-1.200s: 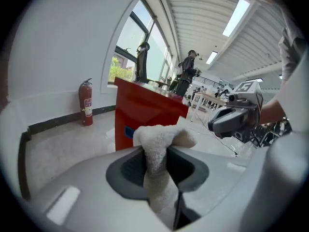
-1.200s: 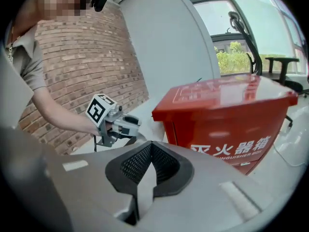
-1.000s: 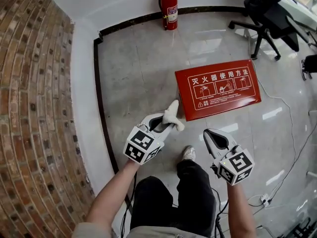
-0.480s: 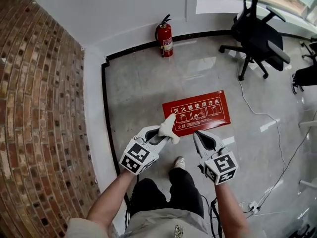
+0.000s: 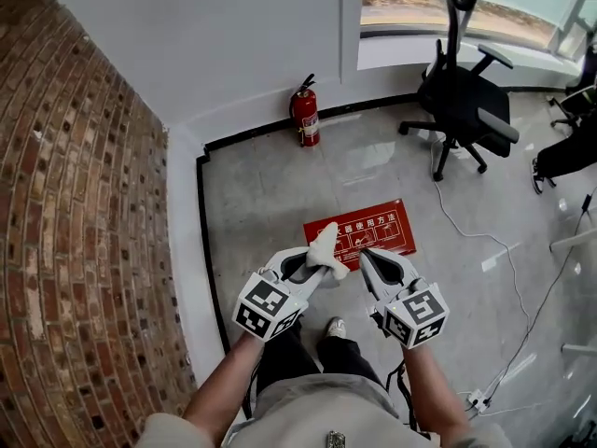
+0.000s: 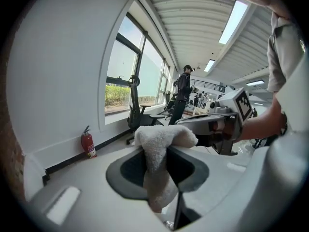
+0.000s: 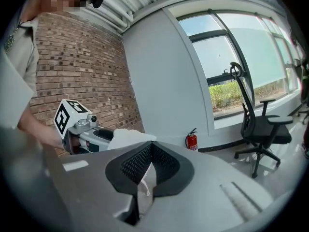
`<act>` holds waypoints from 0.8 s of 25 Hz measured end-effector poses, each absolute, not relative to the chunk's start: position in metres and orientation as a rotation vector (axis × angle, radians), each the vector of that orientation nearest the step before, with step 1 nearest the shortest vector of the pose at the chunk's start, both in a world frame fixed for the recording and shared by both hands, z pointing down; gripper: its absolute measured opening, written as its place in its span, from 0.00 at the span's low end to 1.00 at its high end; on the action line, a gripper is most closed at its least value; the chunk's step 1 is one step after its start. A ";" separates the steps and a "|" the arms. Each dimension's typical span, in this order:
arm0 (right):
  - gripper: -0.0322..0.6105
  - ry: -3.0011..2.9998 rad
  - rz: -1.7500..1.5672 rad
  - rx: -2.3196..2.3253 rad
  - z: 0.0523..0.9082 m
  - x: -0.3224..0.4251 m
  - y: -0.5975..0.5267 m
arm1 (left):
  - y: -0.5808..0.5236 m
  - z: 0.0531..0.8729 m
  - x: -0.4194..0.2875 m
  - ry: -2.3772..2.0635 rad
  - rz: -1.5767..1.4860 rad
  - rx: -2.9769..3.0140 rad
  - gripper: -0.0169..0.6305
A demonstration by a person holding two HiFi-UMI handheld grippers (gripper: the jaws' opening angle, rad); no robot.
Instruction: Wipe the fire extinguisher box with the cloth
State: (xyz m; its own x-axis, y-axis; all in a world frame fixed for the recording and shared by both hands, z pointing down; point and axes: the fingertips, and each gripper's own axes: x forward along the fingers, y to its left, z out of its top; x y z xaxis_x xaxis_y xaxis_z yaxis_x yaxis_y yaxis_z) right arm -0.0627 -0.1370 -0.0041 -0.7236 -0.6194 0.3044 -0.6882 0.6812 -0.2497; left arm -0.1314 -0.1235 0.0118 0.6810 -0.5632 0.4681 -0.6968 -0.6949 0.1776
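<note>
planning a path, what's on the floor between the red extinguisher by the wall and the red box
Nothing: in the head view, only bare grey floor separates the fire extinguisher from the red box.

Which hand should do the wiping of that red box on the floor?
Left. The left gripper is shut on the cloth, ready to wipe. The right gripper is shut and empty. The box lies on the floor ahead of both.

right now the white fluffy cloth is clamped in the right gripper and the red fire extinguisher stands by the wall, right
No. The white fluffy cloth is clamped in the left gripper, as the left gripper view shows; the right gripper holds nothing. The red fire extinguisher does stand by the wall.
</note>
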 end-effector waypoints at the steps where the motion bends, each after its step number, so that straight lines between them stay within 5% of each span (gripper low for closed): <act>1: 0.09 -2.705 0.501 1.065 -0.014 -0.064 -0.138 | -0.124 0.003 -0.131 -0.993 0.526 2.560 0.18; 20: 0.09 -2.781 0.346 1.230 -0.106 -0.069 -0.145 | -0.122 -0.077 -0.131 -0.920 0.467 2.739 0.18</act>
